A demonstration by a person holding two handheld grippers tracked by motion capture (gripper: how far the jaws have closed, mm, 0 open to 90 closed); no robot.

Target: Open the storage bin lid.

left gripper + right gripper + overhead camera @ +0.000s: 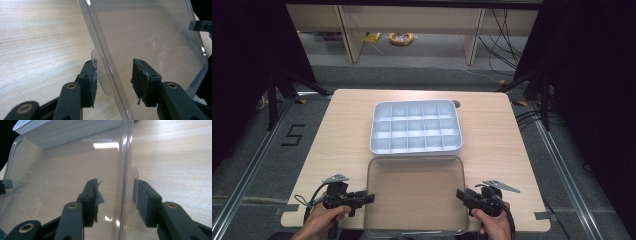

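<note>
Lid point(414, 192) lies flat by the tabletop's near edge, off the tray point(416, 148), both grippers point(367, 198) point(460, 194) slack astride its side tabs.

Black "5" marked on floor point(292, 135), left of table point(342, 130).

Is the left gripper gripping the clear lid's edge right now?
Apart on one side. In the left gripper view the clear lid rim stands between the left gripper jaws, with a plain gap to the right pad; the grip is loose.
</note>
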